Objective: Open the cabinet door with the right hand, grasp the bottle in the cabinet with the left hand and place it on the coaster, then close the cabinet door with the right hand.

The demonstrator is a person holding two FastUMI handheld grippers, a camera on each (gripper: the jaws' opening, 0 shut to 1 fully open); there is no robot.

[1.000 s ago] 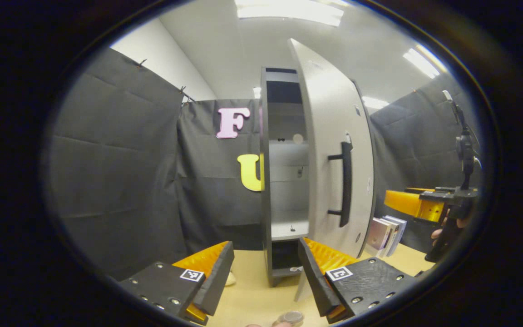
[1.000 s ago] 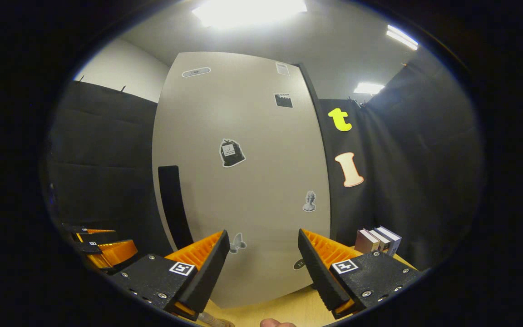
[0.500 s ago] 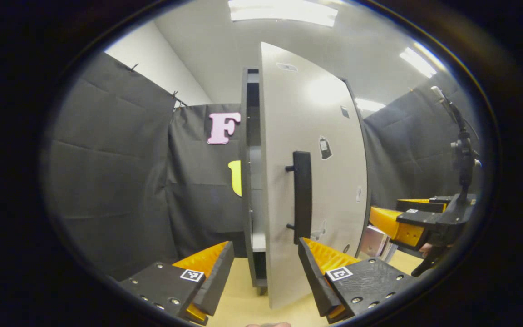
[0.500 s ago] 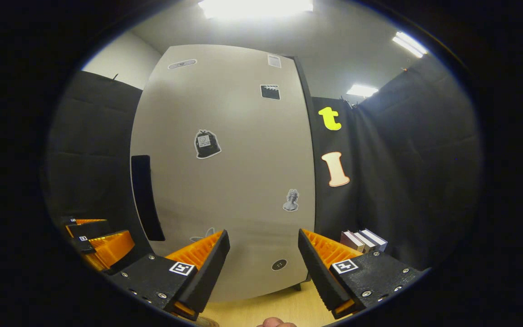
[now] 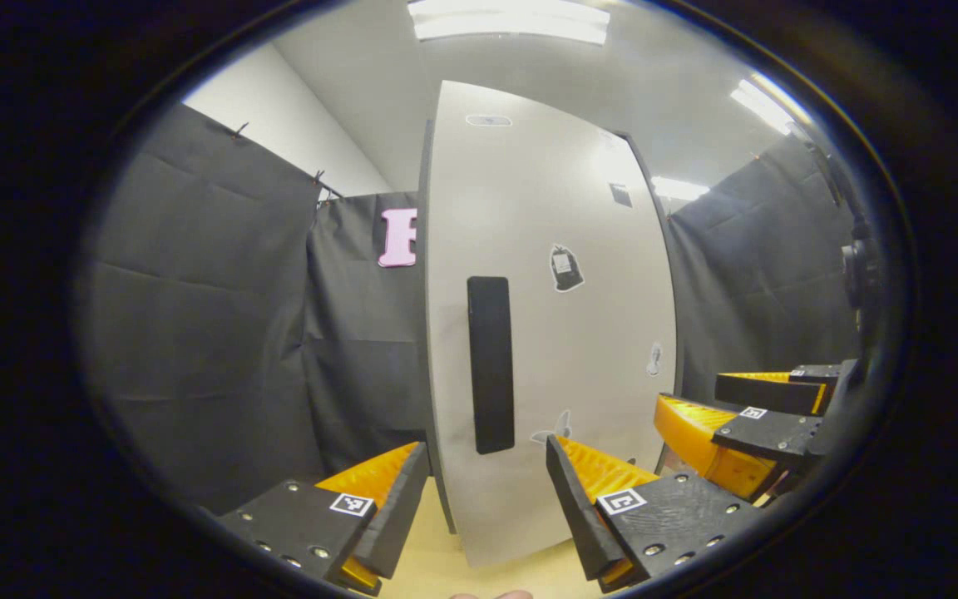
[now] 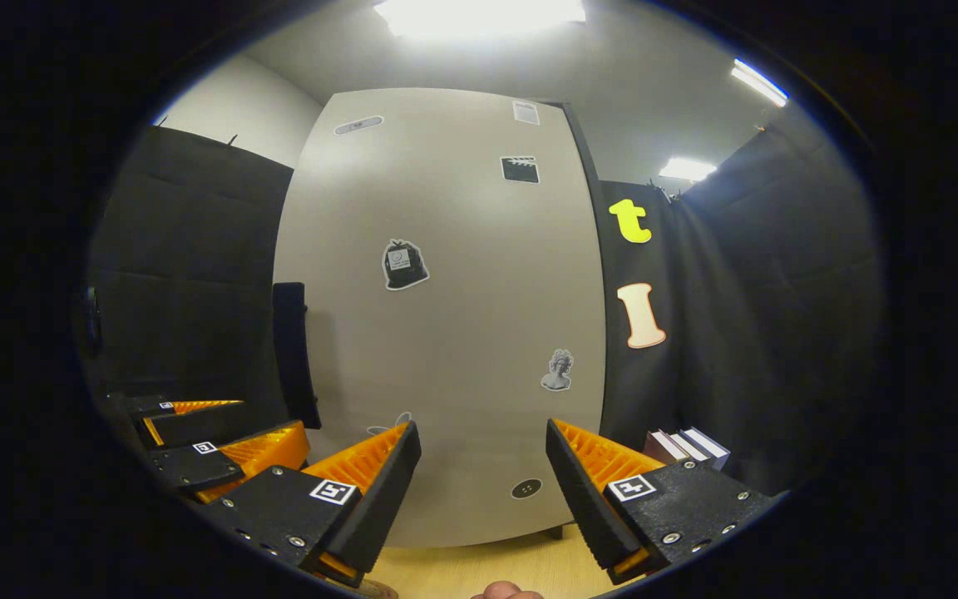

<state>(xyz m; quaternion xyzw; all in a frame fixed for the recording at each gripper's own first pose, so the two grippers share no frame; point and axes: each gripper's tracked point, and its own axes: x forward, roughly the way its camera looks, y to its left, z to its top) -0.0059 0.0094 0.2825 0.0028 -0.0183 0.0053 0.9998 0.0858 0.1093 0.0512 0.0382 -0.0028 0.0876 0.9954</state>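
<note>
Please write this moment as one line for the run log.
stage: closing | cabinet door: shut | left tongs: open, empty | right tongs: open, empty, facing door

One cabinet door [image 6: 446,333] — one handle [image 5: 491,364], five stickers [image 6: 403,264] — and three books [image 6: 687,445], lower right.

No wording can be read; the stickers [image 6: 404,264] on the cabinet door [image 6: 462,333] are too small.

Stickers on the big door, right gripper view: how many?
7 on the cabinet door: two at the top, clapperboard, bag, statue head, a butterfly-like one partly behind a finger, dot at the bottom. More may hide.
</note>
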